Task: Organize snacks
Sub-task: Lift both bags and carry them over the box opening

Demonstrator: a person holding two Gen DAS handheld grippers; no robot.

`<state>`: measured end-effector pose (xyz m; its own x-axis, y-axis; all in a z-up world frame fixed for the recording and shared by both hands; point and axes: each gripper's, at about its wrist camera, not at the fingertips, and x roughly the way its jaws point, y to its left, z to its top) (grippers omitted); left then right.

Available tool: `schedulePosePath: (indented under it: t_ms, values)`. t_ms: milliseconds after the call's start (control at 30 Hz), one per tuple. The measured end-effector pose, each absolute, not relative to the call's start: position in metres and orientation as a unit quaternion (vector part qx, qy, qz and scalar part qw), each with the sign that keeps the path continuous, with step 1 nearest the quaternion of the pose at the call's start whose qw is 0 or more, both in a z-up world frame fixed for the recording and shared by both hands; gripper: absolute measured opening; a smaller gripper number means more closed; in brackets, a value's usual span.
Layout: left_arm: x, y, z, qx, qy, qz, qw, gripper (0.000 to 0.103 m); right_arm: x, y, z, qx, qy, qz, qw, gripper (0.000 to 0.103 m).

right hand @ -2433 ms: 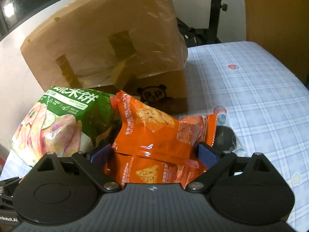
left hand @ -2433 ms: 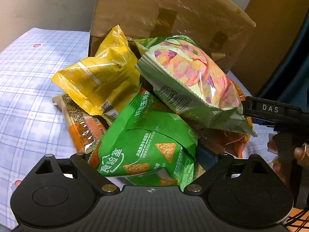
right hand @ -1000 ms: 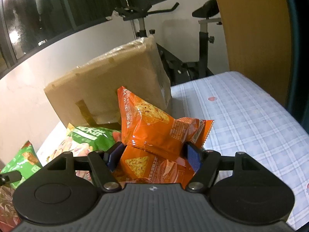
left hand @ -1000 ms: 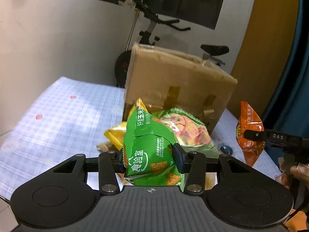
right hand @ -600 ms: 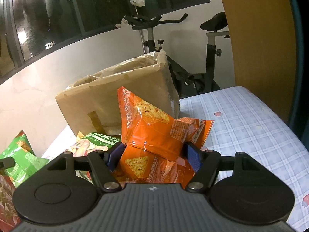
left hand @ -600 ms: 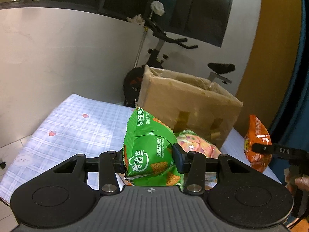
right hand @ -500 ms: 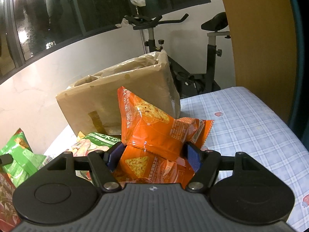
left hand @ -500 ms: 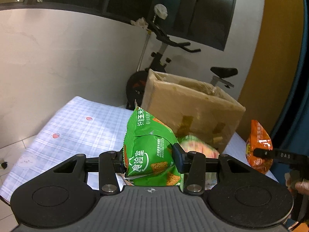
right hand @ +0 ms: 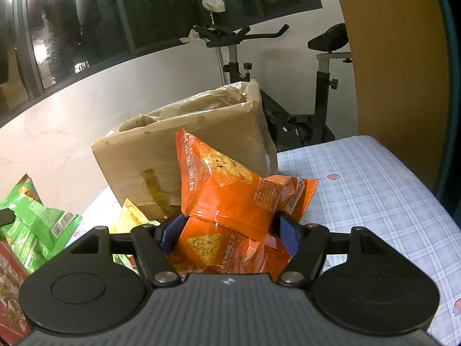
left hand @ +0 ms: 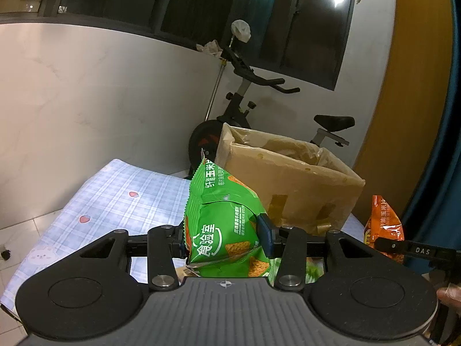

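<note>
- The room has a white wall, dark windows and an exercise bike [left hand: 245, 106] behind a surface with a blue checked cloth [left hand: 121, 201]; I cannot tell if it is a worktop or a bed
- An open cardboard box [left hand: 291, 181] with a plastic liner stands on the cloth, in front of the bike
- The left gripper [left hand: 223, 238] has its fingers clamped on a green corn chip bag [left hand: 222, 219], held up in the air on the near side of the box
- The right gripper [right hand: 229, 235] has its fingers clamped on an orange corn chip bag [right hand: 230, 196], also up off the cloth, just in front of the box
- Step in hand, I think: both bags are picked up and being carried to the box
- Next move, I think: lift each bag over the box rim, then let go so it drops inside
- Only the left view shows into the open top of the box, and a bit of the person's hand [left hand: 449, 295]
- Only the right view shows a yellow snack bag [right hand: 129, 216] lying by the foot of the box
</note>
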<state>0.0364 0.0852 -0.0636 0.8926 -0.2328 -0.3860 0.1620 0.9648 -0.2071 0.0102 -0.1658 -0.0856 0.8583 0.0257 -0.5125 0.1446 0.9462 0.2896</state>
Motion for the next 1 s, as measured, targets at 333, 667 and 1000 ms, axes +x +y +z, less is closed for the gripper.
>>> schedulePosePath:
  t_ms: [333, 667, 1000]
  values:
    - [0.048, 0.077, -0.062, -0.082, 0.206, -0.120, 0.968, 0.047, 0.011, -0.167, -0.086, 0.160, 0.263, -0.029, 0.951, 0.071]
    - [0.071, 0.064, -0.041, -0.068, 0.187, -0.147, 0.969, 0.047, 0.020, -0.168, -0.059, 0.156, 0.232, -0.012, 0.960, 0.071]
    - [0.124, 0.031, 0.002, -0.022, 0.140, -0.178, 0.974, 0.048, 0.073, -0.176, -0.004, 0.121, 0.185, 0.012, 0.975, 0.071]
